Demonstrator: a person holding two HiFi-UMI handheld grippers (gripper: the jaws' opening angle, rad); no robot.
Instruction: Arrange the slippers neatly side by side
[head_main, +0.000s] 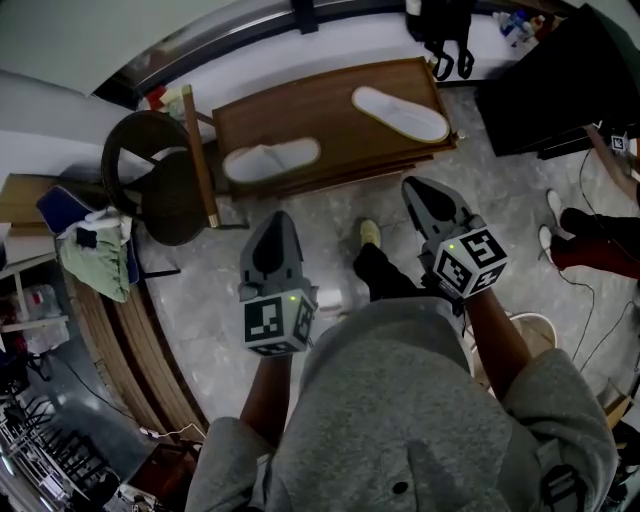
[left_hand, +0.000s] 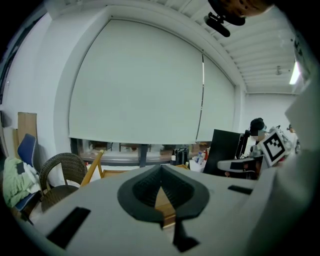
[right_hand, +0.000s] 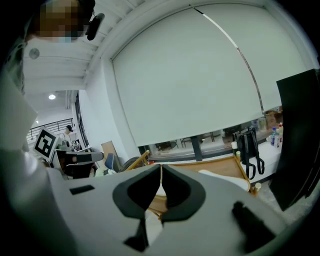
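Left gripper (head_main: 279, 222) and right gripper (head_main: 415, 190) are both pressed together, empty. On the table (head_main: 330, 105), near slipper (head_main: 270, 160) lies at 11 o'clock, far slipper (head_main: 400, 112) at 1 o'clock, half hidden behind the right gripper's jaws.

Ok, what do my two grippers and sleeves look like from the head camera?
Left gripper and right gripper are grey tapering shells with dark pads inside. Each carries a cube with black-and-white square markers and a green light. No cables show on them. The person wears a grey top, its sleeves ending near the elbows.
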